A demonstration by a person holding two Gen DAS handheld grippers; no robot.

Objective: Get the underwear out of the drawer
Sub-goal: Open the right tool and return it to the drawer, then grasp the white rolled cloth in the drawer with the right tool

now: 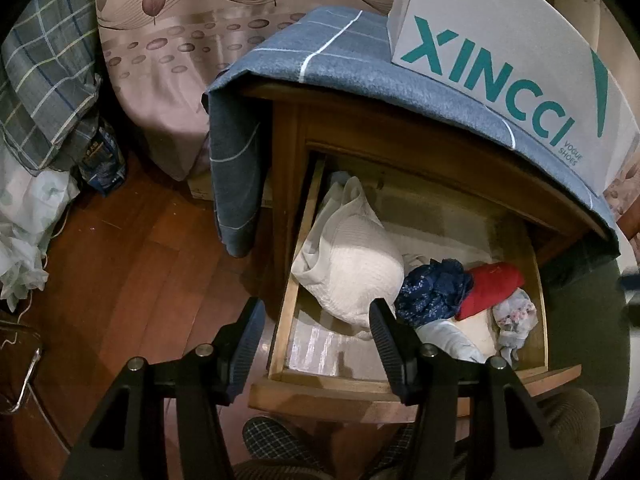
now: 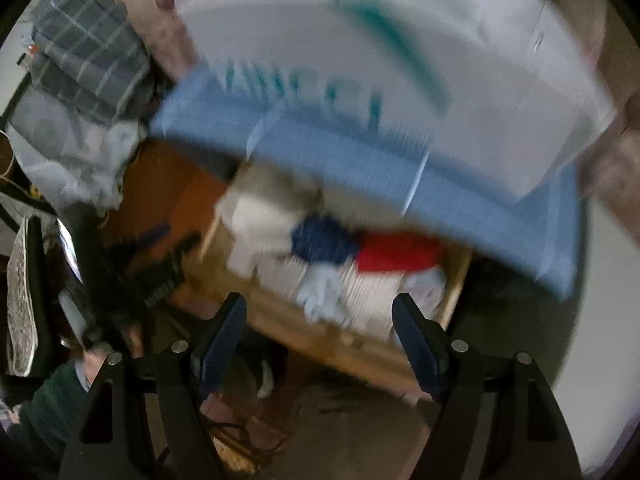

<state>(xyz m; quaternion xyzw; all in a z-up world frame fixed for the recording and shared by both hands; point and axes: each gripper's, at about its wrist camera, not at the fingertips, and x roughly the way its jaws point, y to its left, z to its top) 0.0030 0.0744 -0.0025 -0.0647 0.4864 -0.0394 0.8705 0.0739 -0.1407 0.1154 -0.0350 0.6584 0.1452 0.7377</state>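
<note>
The wooden drawer (image 1: 280,332) of a nightstand stands pulled open. Inside lie a white bra (image 1: 352,272), a dark blue patterned piece (image 1: 434,290), a red piece (image 1: 494,288), a pale floral piece (image 1: 514,316) and a light blue piece (image 1: 452,340). My left gripper (image 1: 318,316) is open and empty, above the drawer's front left corner. My right gripper (image 2: 320,312) is open and empty, above the drawer's front edge (image 2: 320,340). The right wrist view is blurred; the blue (image 2: 324,240) and red (image 2: 396,254) pieces show in it.
A blue cloth (image 1: 360,64) covers the nightstand top, with a white XINCCI shoe box (image 1: 512,52) on it. A bed with a leaf-patterned sheet (image 1: 172,52) stands behind. Bags and plaid fabric (image 1: 44,92) lie at the left on the wooden floor (image 1: 132,264).
</note>
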